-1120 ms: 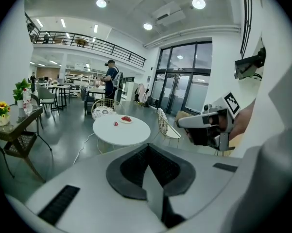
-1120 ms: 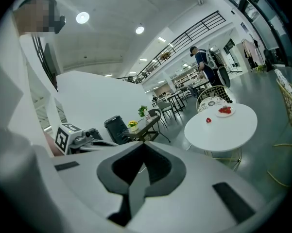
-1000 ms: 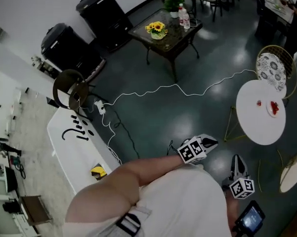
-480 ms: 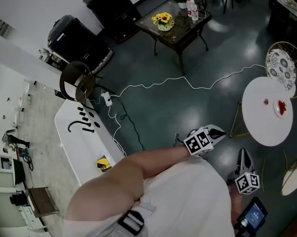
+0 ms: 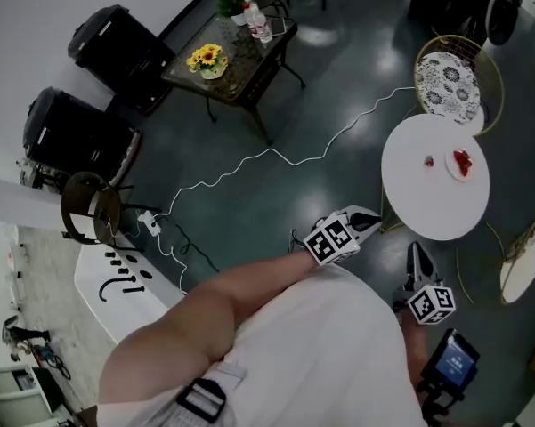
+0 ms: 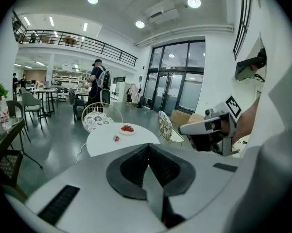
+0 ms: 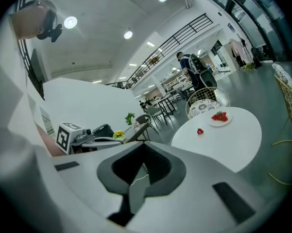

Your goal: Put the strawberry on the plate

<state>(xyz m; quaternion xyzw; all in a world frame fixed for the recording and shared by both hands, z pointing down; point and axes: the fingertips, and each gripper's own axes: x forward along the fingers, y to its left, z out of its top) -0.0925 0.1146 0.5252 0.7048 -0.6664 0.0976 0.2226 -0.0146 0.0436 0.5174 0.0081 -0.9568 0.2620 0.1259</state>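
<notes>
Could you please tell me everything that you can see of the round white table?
The round table has a smooth, plain white top that looks matte and sits level. A single loose strawberry lies on it, apart from a small white plate that already holds more red fruit; both sit toward the side farther from the person. The rest of the top is bare. A wire chair with a patterned seat stands close behind it.

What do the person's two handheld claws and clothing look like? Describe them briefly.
The left claw is a pale grey body tapering to a point, carrying a white cube of black square markers. The right claw has darker tapered jaws, a matching marker cube and a small lit screen behind it. The person wears a white top.
</notes>
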